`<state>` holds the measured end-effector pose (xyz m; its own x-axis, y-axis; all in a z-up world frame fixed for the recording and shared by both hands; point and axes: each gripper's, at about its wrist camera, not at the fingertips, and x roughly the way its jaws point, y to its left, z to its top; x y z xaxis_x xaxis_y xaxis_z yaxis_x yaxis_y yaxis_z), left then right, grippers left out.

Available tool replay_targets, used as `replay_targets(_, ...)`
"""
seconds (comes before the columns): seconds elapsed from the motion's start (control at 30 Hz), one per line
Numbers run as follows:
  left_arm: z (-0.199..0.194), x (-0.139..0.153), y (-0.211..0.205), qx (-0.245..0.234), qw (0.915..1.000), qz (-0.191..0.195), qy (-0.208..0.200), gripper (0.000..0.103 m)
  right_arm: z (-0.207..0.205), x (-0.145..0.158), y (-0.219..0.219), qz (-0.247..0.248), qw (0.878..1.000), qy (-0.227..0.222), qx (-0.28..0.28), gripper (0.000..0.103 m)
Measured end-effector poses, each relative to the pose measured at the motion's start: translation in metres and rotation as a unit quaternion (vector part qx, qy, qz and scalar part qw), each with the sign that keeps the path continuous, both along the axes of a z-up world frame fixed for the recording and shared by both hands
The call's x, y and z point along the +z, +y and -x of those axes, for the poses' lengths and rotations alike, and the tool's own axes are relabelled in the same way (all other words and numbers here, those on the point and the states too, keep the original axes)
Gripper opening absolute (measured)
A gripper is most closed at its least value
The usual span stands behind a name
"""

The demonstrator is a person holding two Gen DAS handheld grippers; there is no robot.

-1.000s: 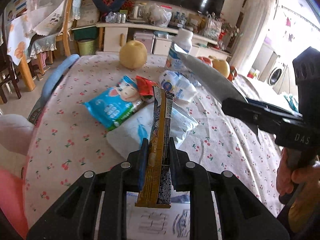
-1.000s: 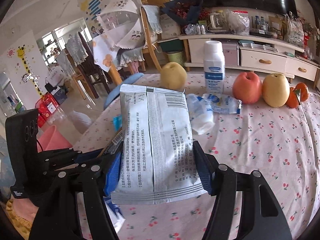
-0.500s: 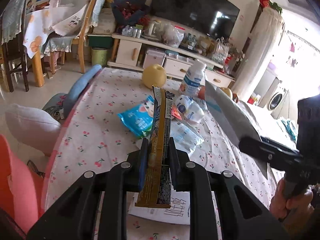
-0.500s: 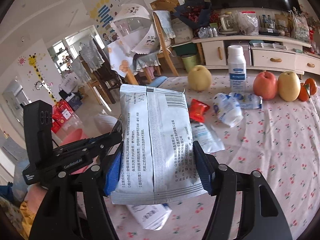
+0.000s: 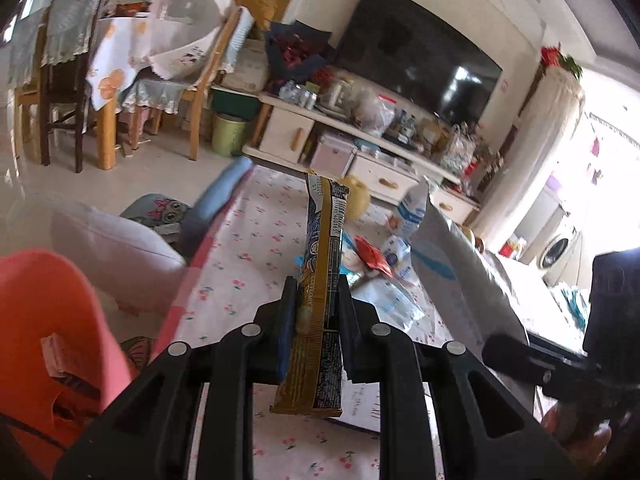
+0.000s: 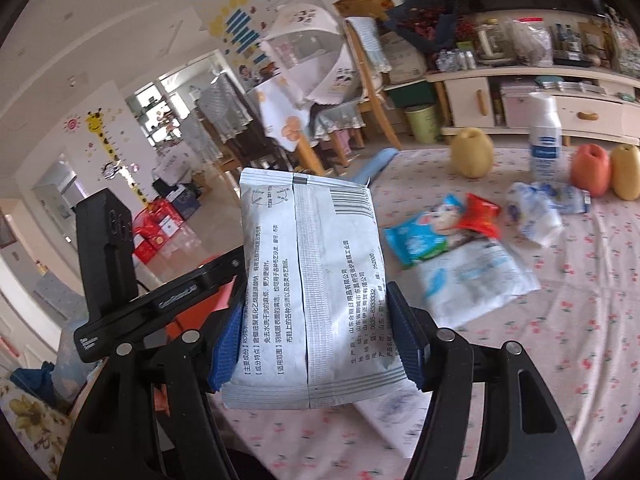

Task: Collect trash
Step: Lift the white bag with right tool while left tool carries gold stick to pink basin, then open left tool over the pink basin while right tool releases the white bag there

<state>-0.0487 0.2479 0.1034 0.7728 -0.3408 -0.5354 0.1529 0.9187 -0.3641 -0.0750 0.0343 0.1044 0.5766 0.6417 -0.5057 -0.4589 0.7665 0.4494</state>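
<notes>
**Both claws carrying wrappers away from the bench**

Left wrist view: The left claw (image 5: 314, 312) is clenching a gold-and-dark coffee-mix stick (image 5: 318, 300), which is standing upright between the blue pads. Compared with a second ago, the claw is sitting higher and farther back; the bench (image 5: 240, 264) is now looking smaller, and the floor, a white cushion (image 5: 108, 256) and an orange-red bin (image 5: 44, 340) are filling the lower left. The right claw, with its white packet (image 5: 460, 272) seen edge-on, is extending in from the right, above the bench edge.

Right wrist view: The right claw (image 6: 312, 340) is grasping a white printed packet (image 6: 310, 292), held upright with its barcode at the top. Since the earlier frame it is drawn back to the left; more room is showing, and the left claw's black body is crossing the lower left. A blue wrapper (image 6: 420, 236), a red wrapper (image 6: 480, 216), crumpled clear plastic (image 6: 536, 212) and a flat white bag (image 6: 476, 280) are lying on the bench, with a bottle (image 6: 544, 140) and fruit behind them.
</notes>
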Motion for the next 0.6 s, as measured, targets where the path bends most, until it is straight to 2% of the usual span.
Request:
replay_targets(0.3,0.021,0.004,0.084,0.087,0.9948,0.052,-0.010,0.021,0.005,0.015,0.087,0.011,0.998,-0.010,0.062,0.066)
replay_targets(0.47,0.040,0.001,0.138,0.160,0.9841,0.077,-0.011,0.021,0.003,0.017,0.139,0.020,0.995,-0.012,0.097,0.066)
replay_targets(0.6,0.054,-0.007,0.177,0.220,0.9706,0.097,-0.003,0.021,-0.001,0.012,0.176,0.023,0.993,-0.005,0.119,0.066)
